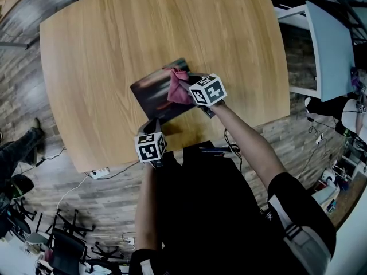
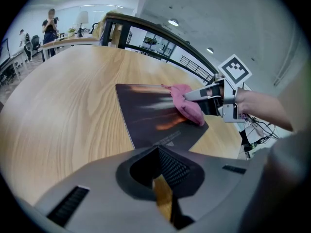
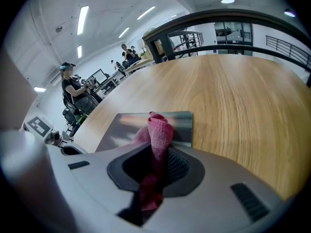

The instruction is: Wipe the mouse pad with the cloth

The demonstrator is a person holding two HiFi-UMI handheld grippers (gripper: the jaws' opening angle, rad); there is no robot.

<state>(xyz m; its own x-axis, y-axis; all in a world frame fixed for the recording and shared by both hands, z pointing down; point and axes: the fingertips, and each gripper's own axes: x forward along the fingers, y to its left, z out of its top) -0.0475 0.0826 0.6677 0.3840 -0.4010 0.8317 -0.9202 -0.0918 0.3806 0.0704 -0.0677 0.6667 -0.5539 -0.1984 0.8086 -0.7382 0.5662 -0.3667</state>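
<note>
I am gripping the pink cloth (image 3: pixel 160 131) in my right gripper (image 3: pixel 158 155), its jaws clamping tight on the bunched fabric. The cloth's free end is lying on the right part of the dark mouse pad (image 1: pixel 153 91), toward the pad's far right corner. The pad is sitting on the wooden table (image 1: pixel 143 27), near the table's near edge and about midway along it. My left gripper (image 2: pixel 163 194) is hovering at that near edge, just beside the pad's near corner, its jaws standing only a narrow slit apart with nothing in them.
</note>
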